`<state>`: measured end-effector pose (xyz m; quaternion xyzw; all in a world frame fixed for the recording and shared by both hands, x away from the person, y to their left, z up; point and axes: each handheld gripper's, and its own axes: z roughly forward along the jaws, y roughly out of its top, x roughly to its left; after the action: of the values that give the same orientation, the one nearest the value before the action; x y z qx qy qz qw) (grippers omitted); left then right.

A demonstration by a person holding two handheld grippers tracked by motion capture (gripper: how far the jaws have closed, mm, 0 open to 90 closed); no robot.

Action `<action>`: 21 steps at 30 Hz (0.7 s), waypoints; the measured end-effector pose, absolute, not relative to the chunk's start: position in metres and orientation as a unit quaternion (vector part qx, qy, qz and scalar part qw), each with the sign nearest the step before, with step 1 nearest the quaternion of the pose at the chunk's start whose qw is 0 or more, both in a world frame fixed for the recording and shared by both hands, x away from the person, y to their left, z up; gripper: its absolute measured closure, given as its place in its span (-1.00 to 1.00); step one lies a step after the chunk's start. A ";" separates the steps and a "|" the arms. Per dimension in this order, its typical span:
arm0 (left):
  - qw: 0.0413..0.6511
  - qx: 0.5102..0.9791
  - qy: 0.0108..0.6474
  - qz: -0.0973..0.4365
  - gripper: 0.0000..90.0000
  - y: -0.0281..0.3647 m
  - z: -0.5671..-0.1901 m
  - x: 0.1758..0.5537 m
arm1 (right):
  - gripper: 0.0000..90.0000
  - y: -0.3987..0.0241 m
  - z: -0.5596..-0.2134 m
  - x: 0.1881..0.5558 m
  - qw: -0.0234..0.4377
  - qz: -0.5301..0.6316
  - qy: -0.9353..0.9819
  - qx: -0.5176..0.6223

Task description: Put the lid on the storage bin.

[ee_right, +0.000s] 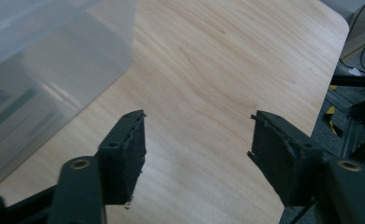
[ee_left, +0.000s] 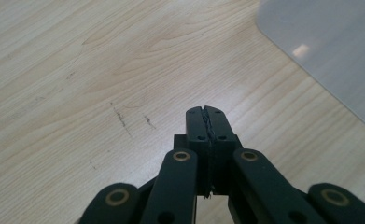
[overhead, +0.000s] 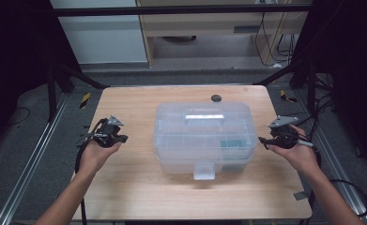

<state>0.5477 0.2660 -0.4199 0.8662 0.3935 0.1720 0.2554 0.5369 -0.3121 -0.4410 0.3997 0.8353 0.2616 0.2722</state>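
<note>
While one clear plastic box point(overhead: 204, 136) sits in the middle of the wooden table point(overhead: 129, 187), two hand-held grippers flank it, one on each side, and neither touches it. That box is translucent, with one lid closed on top, one pale handle lying flat in the lid and one latch tab at the front edge facing the person; something teal shows dimly through the plastic toward its right side, too blurred to identify. One small dark round object point(overhead: 216, 98) lies on the table just behind the box.

The left hand-held gripper point(overhead: 110, 132) rests in the person's left hand point(overhead: 95, 154), off the box's left side and apart from it. In the left gripper view its two black jaws are clenched pad against pad with nothing between them point(ee_left: 207, 122), pointing at bare wood, and one rounded corner of the box point(ee_left: 329, 56) shows at the upper right.

The right hand-held gripper point(overhead: 279, 137) sits in the right hand point(overhead: 301, 157), just off the box's right side. In the right gripper view its two jaws stand apart and released point(ee_right: 196, 144), bare table showing in the gap; one wall of the box point(ee_right: 54, 60) rises at the left, near the left jaw but not touching it.

Two forearms enter from the bottom of the high view.
</note>
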 end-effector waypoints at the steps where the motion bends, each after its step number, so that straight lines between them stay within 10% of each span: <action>1: 0.251 0.866 0.397 0.172 1.00 0.265 -0.422 0.551 | -0.14 -0.312 -0.443 0.541 0.271 0.262 0.834 0.404; 10: 0.253 0.853 0.424 0.168 1.00 0.265 -0.441 0.575 | -0.07 -0.320 -0.460 0.569 0.255 0.258 0.826 0.432; 15: 0.259 0.842 0.442 0.167 0.96 0.267 -0.449 0.586 | -0.36 -0.322 -0.469 0.582 0.258 0.255 0.815 0.452; 21: 0.268 0.823 0.459 0.198 0.48 0.271 -0.455 0.594 | -0.55 -0.322 -0.475 0.590 0.265 0.255 0.804 0.468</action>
<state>0.5939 0.2715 -0.4554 0.8233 0.4595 0.1976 0.2684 0.5903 -0.3219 -0.4748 0.4678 0.8036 0.2554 0.2649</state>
